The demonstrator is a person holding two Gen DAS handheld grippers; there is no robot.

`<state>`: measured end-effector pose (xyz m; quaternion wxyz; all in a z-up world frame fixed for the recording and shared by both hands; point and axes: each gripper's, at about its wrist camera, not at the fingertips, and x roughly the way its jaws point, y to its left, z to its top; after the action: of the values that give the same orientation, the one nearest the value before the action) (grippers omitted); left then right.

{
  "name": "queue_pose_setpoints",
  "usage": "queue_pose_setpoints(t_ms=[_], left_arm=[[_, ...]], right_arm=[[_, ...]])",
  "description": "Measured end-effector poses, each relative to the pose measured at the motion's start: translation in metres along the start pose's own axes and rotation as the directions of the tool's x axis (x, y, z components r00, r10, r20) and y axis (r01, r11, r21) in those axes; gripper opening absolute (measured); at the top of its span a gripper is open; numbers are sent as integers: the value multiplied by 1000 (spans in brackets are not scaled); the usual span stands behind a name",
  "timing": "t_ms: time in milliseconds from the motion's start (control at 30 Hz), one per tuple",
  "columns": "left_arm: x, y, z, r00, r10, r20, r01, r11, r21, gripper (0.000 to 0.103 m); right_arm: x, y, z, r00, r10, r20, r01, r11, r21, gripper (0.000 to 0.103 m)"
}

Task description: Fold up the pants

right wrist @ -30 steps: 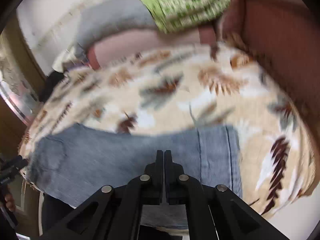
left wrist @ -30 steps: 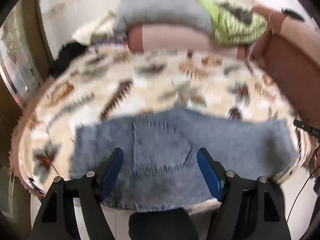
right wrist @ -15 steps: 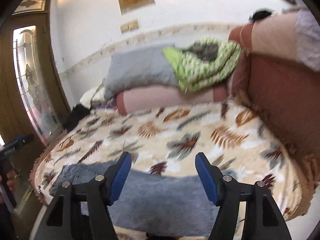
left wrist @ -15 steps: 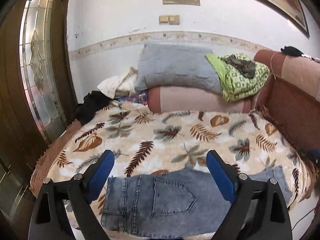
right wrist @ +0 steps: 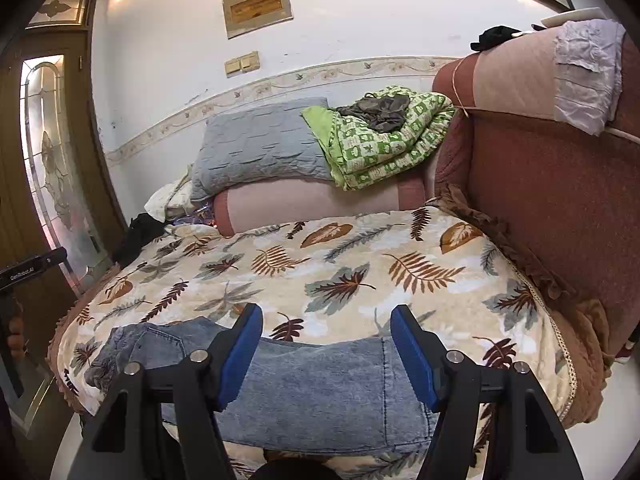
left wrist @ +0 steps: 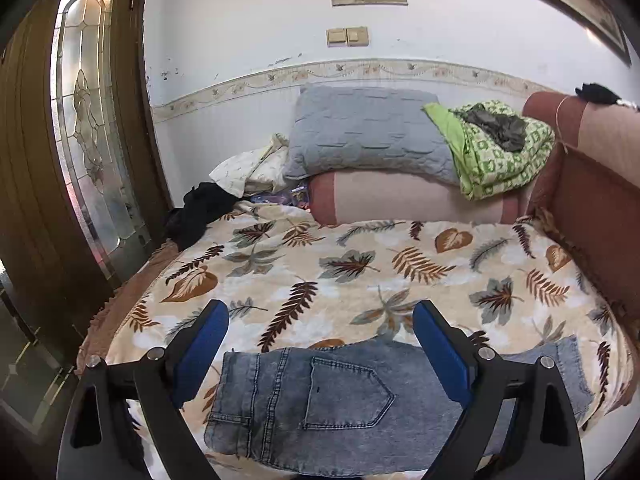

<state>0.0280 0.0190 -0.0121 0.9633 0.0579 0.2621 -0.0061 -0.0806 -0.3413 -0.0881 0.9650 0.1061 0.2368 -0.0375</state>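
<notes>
The folded denim pants [left wrist: 332, 400] lie flat at the near edge of the bed's leaf-print blanket [left wrist: 360, 264]. Above them, the left hand-held gripper [left wrist: 320, 344] and right hand-held gripper [right wrist: 326, 344] hover, both spread wide and holding nothing.

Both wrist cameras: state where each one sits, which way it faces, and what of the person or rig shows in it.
Left wrist: behind the open left gripper, held back from the bed's near edge, facing the wall; it looks over the jeans waist and back pocket.
Right wrist: behind the open right gripper, same facing, over the jeans leg end; the left hand shows at the left edge.
Shared: jeans, leaf-print blanket, gray pillow, green quilt.
</notes>
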Motion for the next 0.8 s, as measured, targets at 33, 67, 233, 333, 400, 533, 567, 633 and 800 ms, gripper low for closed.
queue_pose_setpoints(t_ms=[33,67,233,333,400,533,567,633,800], left_arm=[[1,-1,-1,1000,9,-3,-9,1000,4,93],[2,-3,-1,1000,15,-7,-15,1000,8,93],[6,-10,-4,999,23,-24,-22,999,24,93],[11,-17,-7,999,21,-38,-20,999,39,93],[14,-23,-10,999,17,-50,-14,998,53,93],[20,-35,-19,997,14,-72,-8,996,88,93],[21,-37,-21,997,12,-80,-4,996,93,93],[23,-42,-29,995,0,-103,9,996,92,93],[32,-67,-58,975,-87,-203,114,985,129,93]], right_arm=[[1,-3,-1,1000,-2,-4,2,1000,7,70],[1,-6,-3,1000,-5,-8,5,1000,15,70],[3,-20,-8,999,-31,-25,32,999,40,70],[3,-30,-12,998,-41,-40,44,997,66,70],[4,-35,-14,998,-43,-50,47,996,81,70],[9,-35,-19,996,-51,-73,56,996,71,70],[10,-34,-20,996,-53,-78,58,996,64,70],[12,-32,-22,995,-58,-86,63,997,49,70],[14,-26,-27,994,-46,-100,51,998,43,70]])
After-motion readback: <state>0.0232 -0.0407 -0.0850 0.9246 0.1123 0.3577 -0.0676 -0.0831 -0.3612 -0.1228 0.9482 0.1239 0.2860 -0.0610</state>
